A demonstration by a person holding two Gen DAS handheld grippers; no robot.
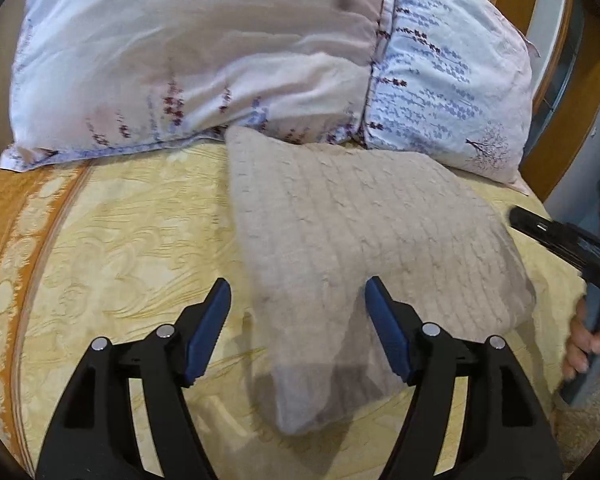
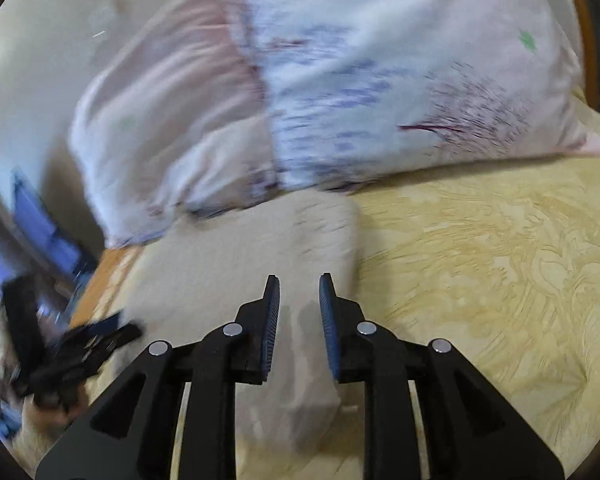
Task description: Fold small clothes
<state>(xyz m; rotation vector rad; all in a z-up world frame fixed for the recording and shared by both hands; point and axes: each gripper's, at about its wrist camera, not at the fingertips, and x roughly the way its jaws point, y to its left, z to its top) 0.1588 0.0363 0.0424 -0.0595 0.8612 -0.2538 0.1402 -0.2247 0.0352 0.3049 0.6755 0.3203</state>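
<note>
Blue-padded black left tongs (image 1: 298, 328) spread wide above the beige knit garment (image 1: 364, 248), nothing between the pads, no contact visible. Black right tongs (image 2: 299, 320) with a narrow gap between the pads, hovering over the same garment (image 2: 252, 272), clamped on nothing.

Folded into a thick, roughly rectangular bundle, the garment, lying flat on the yellow patterned bed cover (image 1: 132, 232). Far edge of the garment tucked against the floral pillow (image 1: 204, 60), near corner pointing toward the left tongs.

To the right of the garment in the left wrist view, the right tongs' body with a hand (image 1: 584, 344) on the grip, at the garment's edge. To the left of the garment in the right wrist view, a blurred black shape, apparently the other tool.

Behind the pillow, a wooden bed frame (image 1: 556, 128).
</note>
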